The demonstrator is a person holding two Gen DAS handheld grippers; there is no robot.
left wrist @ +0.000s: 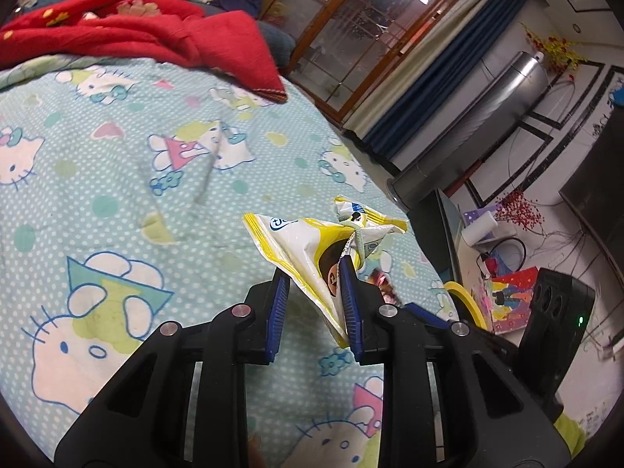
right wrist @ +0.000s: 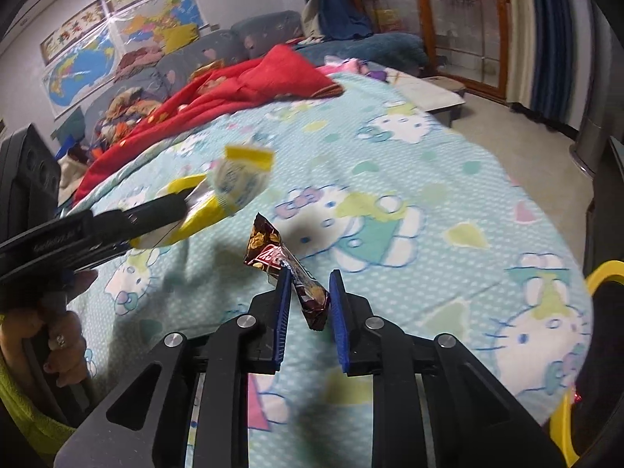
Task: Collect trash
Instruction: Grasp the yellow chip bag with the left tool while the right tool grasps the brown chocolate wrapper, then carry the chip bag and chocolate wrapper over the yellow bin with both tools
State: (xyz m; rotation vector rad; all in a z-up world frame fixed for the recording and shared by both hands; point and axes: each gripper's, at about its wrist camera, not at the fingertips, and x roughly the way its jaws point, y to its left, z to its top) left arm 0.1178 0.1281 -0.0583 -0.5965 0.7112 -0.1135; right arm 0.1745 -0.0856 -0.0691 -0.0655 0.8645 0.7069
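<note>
A crumpled white and yellow snack wrapper (left wrist: 300, 245) hangs above the bed, pinched between the blue pads of my left gripper (left wrist: 314, 269), which is shut on it. In the right wrist view the same wrapper (right wrist: 238, 179) sticks out of the left gripper (right wrist: 183, 201) at the left, with a hand (right wrist: 64, 345) on its handle. My right gripper (right wrist: 311, 274) is shut on a dark brown candy wrapper (right wrist: 269, 251), which is lifted off the sheet and casts a shadow below.
The bed (left wrist: 117, 163) has a light blue cartoon-cat sheet, with a red blanket (left wrist: 148, 31) bunched at its far end. A yellow-rimmed bin (left wrist: 470, 300) stands by the bed's edge, also the bin (right wrist: 602, 271) at the right. A silver cylinder (left wrist: 479, 117), curtains and clutter fill the floor side.
</note>
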